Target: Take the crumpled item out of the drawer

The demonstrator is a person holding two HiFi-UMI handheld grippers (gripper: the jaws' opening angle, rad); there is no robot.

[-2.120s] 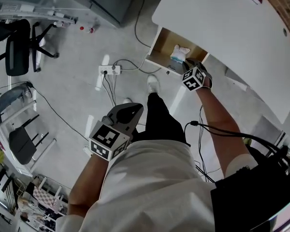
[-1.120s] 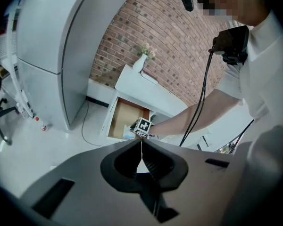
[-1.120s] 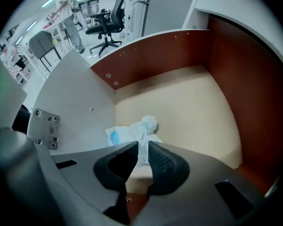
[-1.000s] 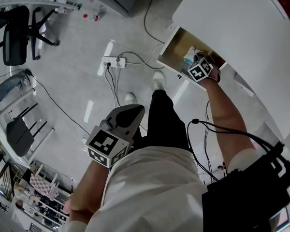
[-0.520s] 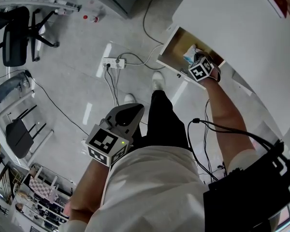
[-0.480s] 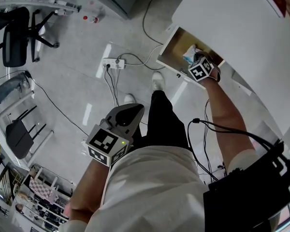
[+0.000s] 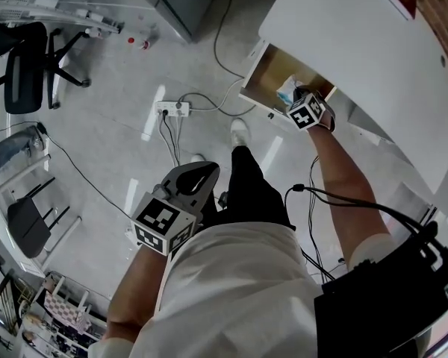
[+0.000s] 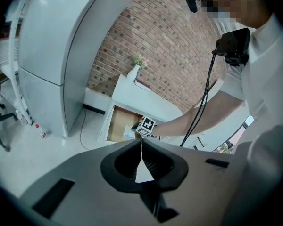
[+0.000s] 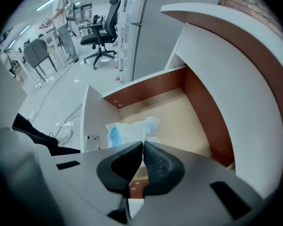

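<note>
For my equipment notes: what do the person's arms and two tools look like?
The left tool and right tool have grey bodies with black ribbed pads. Each carries a cube with black-and-white square markers. The person wears a white short-sleeved shirt; a black cable runs along the right arm.

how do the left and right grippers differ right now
Place: the right gripper reaches into the open drawer, while the left gripper hangs at the person's side, well away from it.
Load: the right gripper's jaws appear to pinch the near edge of the crumpled item, while the left gripper's jaws hold nothing.
Shared: both grippers have their jaws together.
</note>
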